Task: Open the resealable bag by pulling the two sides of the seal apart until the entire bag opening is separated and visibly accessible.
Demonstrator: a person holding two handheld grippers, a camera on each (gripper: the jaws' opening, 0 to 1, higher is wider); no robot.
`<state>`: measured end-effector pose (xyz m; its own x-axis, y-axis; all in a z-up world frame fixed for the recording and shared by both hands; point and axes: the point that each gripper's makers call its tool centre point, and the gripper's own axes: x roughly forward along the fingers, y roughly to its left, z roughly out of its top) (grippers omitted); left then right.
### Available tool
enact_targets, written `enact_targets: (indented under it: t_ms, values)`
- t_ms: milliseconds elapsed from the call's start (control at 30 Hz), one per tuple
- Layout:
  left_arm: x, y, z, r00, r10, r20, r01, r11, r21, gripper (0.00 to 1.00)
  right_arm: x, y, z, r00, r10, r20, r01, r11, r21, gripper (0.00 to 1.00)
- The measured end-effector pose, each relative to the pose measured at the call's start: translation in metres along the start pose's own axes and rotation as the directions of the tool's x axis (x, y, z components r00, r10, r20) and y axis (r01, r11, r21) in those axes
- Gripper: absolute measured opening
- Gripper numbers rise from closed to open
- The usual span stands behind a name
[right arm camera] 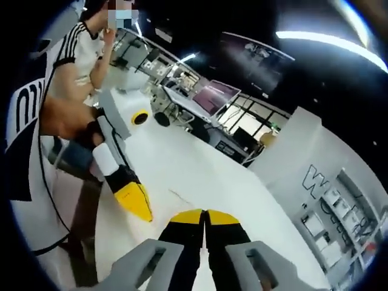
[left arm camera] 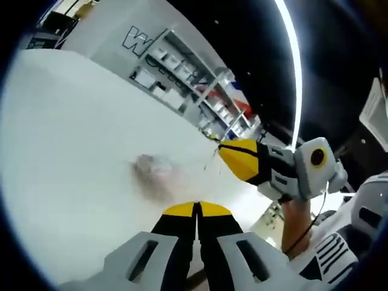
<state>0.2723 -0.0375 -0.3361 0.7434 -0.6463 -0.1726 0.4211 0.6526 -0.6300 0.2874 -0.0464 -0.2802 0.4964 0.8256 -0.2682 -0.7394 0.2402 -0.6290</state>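
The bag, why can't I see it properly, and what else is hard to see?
- Bag: left gripper view, a clear blurry smudge on the white table; its seal is too faint to judge.
- Left gripper: jaws together, anything pinched is hidden.
- Right gripper: the same in the right gripper view.

Lab or workshop hall: white table [left arm camera: 73,133], stocked shelving [left arm camera: 194,85], dark ceiling with strip lights [left arm camera: 294,66], monitors [right arm camera: 213,97]
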Motion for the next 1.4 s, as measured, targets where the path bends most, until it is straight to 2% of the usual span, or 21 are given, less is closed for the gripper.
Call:
enact_targets:
  t_ms: [67, 167, 333, 533, 667, 867, 933, 1133, 1233, 1400]
  values:
    - [0.000, -0.001, -0.001, 1.000, -0.001, -0.001, 0.001, 1.000, 0.001, 0.01, 0.001, 0.010, -0.002, 0.999, 0.040, -0.011, -0.039, 0.998, 0.039, 0.04]
    - [0.000, -0.002, -0.001, 1.000, -0.004, -0.001, 0.004, 1.000, 0.004, 0.01, 0.002, 0.023, -0.004, 0.997, 0.074, -0.033, -0.073, 0.997, 0.028, 0.11]
    - [-0.001, -0.004, -0.003, 1.000, -0.002, 0.000, 0.002, 1.000, 0.009, 0.01, 0.003, 0.029, -0.008, 0.994, 0.089, -0.055, -0.089, 0.996, 0.002, 0.11]
    - [-0.002, -0.003, -0.003, 1.000, 0.006, -0.001, -0.005, 1.000, 0.013, 0.01, 0.003, 0.039, -0.007, 0.991, 0.122, -0.051, -0.121, 0.992, 0.019, 0.10]
    - [-0.001, -0.005, -0.003, 1.000, 0.002, -0.004, -0.002, 1.000, 0.017, 0.01, 0.008, 0.038, -0.022, 0.988, 0.122, -0.098, -0.120, 0.993, 0.018, 0.09]
    - [0.000, -0.006, -0.006, 1.000, 0.000, -0.016, 0.000, 1.000, 0.022, 0.01, 0.014, 0.035, -0.028, 0.987, 0.107, -0.120, -0.107, 0.994, 0.003, 0.05]
    - [0.001, -0.006, -0.007, 1.000, 0.002, -0.021, -0.001, 1.000, 0.027, 0.01, 0.014, 0.032, -0.028, 0.989, 0.095, -0.117, -0.095, 0.995, 0.005, 0.01]
    - [0.003, -0.006, -0.010, 0.999, 0.002, -0.034, -0.001, 1.000, 0.031, 0.01, 0.015, 0.015, -0.024, 0.996, 0.016, -0.091, -0.015, 1.000, 0.012, 0.00]
    - [0.004, -0.005, -0.011, 0.999, 0.003, -0.037, -0.001, 0.999, 0.035, 0.01, 0.014, 0.001, -0.017, 0.997, -0.056, -0.049, 0.058, 0.998, 0.036, 0.00]
    - [0.007, -0.005, -0.009, 0.999, 0.010, -0.034, -0.008, 0.998, 0.061, 0.01, 0.015, -0.013, -0.008, 0.992, -0.126, 0.029, 0.122, 0.985, 0.119, 0.00]
